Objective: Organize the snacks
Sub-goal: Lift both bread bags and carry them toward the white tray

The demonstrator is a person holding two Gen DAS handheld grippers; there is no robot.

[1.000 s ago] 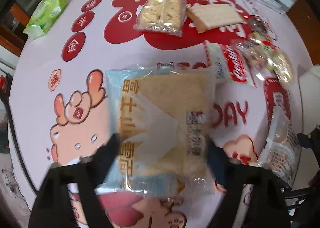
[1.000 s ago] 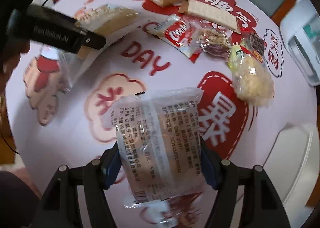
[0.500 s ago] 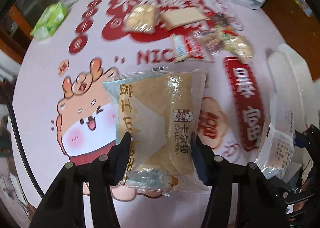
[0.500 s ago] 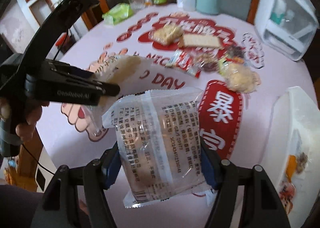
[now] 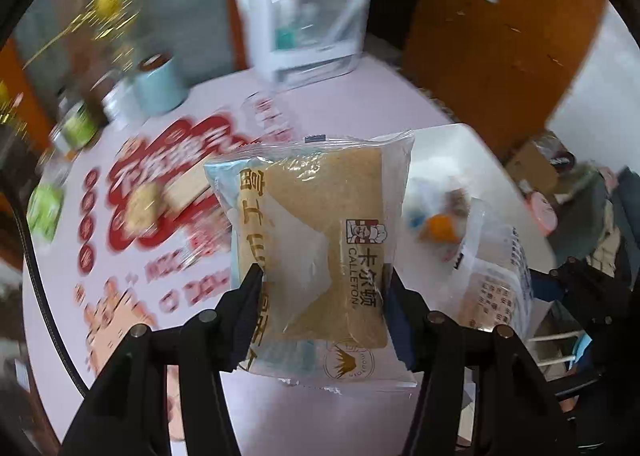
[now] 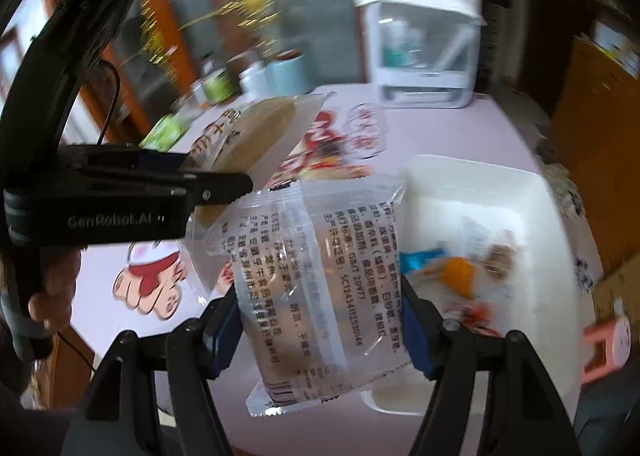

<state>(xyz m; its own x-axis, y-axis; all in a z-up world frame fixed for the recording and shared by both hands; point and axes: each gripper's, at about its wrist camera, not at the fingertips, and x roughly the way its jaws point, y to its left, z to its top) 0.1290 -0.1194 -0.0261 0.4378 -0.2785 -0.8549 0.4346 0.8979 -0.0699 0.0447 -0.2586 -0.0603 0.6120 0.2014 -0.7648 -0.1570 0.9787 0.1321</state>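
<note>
The cake packet [image 5: 316,256] is showing "CALLETON" with the Chinese "卡尔顿" under a small chef emblem at three o'clock on its face; large gold characters are running down its nine o'clock edge, only partly readable. The left gripper [image 6: 132,192] body is carrying "GenRobot.AI" on its side. The clear packet [image 6: 320,276] is displaying fine Chinese print with "GB/T 20977" and a code reading roughly "SC12434112530148". The tablecloth [image 5: 168,280] lettering is blurring beyond reading.

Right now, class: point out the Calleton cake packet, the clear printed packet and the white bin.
Calleton cake packet [image 5: 320,240]: left wrist view, wrapper's middle.
Clear printed packet [image 6: 320,280]: right wrist view, printed face.
White bin [image 6: 472,180]: right wrist view, far wall.
</note>
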